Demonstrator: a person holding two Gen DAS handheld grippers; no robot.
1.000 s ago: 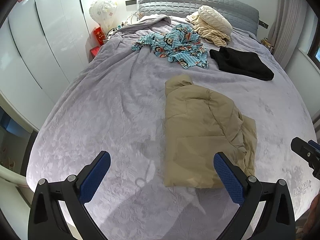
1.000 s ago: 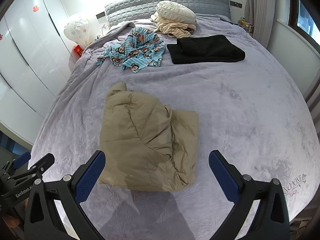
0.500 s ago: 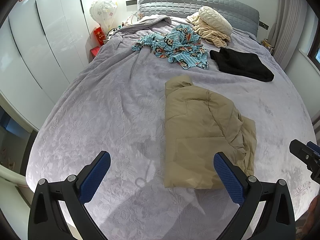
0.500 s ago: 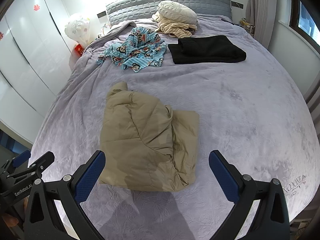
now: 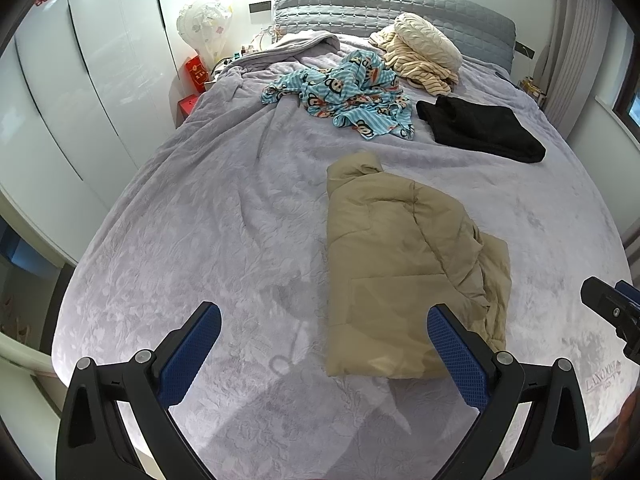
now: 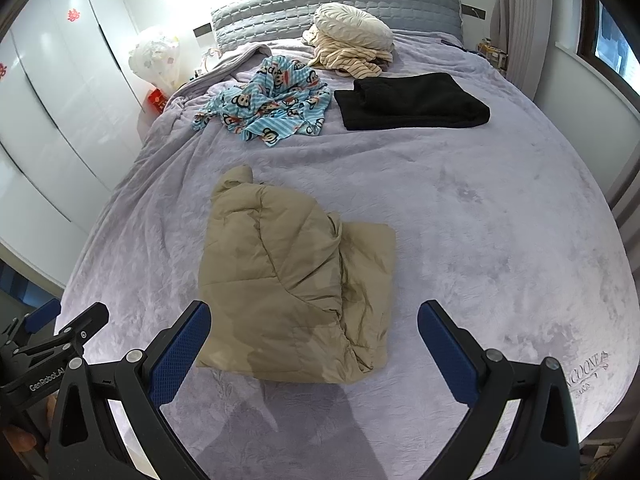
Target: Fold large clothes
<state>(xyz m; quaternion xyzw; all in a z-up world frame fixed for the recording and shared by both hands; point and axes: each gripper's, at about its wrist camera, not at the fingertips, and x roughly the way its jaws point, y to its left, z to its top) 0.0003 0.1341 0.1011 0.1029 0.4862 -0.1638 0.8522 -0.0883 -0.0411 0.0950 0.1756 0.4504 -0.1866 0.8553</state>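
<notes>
A tan puffer jacket (image 5: 404, 264) lies folded on the grey bed cover (image 5: 208, 216), collar pointing to the headboard; it also shows in the right wrist view (image 6: 288, 280). My left gripper (image 5: 324, 332) is open and empty, held above the bed's near edge, its right finger over the jacket's near corner. My right gripper (image 6: 316, 332) is open and empty, just short of the jacket's near edge. A crumpled blue monkey-print garment (image 5: 352, 92) and a folded black garment (image 5: 480, 128) lie farther back.
A cream pillow on a striped blanket (image 5: 420, 52) sits by the quilted headboard (image 5: 380, 4). White wardrobe doors (image 5: 92, 72) run along the left. A covered fan (image 5: 204, 20) and red boxes stand at the bed's far left corner. A curtain and window are on the right.
</notes>
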